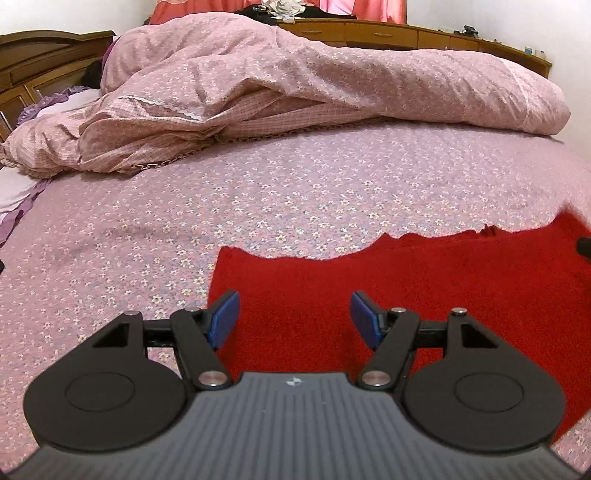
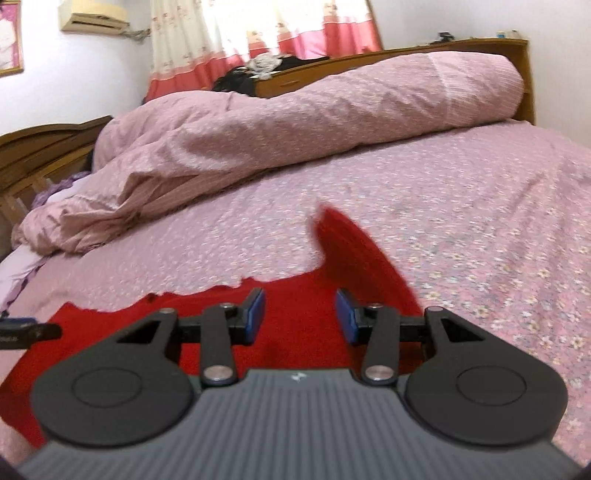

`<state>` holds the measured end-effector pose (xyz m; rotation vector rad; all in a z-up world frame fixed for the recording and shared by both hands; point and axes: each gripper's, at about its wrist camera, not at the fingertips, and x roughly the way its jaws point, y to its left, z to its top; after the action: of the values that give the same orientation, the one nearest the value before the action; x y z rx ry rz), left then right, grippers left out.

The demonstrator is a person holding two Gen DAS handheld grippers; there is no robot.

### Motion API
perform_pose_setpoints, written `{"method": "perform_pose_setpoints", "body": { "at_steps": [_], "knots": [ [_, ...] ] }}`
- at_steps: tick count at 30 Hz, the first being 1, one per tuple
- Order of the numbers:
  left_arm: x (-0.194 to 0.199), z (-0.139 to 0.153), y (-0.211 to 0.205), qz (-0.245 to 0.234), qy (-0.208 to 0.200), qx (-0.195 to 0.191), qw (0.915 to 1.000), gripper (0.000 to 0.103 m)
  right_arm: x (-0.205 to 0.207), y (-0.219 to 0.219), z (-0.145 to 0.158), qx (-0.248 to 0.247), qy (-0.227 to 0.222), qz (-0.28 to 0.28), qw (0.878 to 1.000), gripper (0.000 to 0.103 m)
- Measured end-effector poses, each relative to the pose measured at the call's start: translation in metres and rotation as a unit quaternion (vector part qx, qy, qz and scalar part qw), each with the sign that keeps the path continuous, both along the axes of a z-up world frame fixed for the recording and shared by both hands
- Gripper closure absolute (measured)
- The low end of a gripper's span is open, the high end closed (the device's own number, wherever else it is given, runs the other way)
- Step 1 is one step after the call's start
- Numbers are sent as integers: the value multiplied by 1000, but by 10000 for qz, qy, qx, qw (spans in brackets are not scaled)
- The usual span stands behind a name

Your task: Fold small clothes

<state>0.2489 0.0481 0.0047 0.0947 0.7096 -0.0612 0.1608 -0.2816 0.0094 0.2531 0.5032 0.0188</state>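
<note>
A red knitted garment (image 1: 406, 280) lies flat on the flowered pink bedsheet (image 1: 258, 206). My left gripper (image 1: 293, 314) hovers over the garment's left part, blue pads wide apart and nothing between them. In the right wrist view the same red garment (image 2: 295, 291) lies under my right gripper (image 2: 300, 314), whose pads stand apart over the cloth without pressing on it. A blurred red flap (image 2: 351, 247) of the garment stands up just beyond the right finger. The left gripper's fingertip (image 2: 22, 328) shows at the left edge.
A crumpled pink duvet (image 1: 295, 81) lies heaped across the far half of the bed. A wooden headboard (image 1: 44, 55) stands at the left, with a purple-trimmed pillow (image 1: 11, 192) below it. Wooden drawers (image 1: 406, 35) and red curtains (image 2: 221, 70) lie behind.
</note>
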Motion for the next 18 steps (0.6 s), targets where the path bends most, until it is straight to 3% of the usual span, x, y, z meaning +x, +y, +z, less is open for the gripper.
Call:
{"method": "perform_pose_setpoints", "body": {
  "at_steps": [8, 12, 18],
  "knots": [
    [-15, -1, 2, -105, 162, -2, 9998, 30, -12, -12, 0, -200, 122, -177, 9996, 58],
    [-8, -18, 0, 37, 357, 140, 9993, 30, -7, -10, -15, -439, 451, -197, 9978, 59],
    [3, -31, 4, 138, 359, 84, 9992, 29, -3, -9, -27, -530, 294, -201, 9980, 59]
  ]
}}
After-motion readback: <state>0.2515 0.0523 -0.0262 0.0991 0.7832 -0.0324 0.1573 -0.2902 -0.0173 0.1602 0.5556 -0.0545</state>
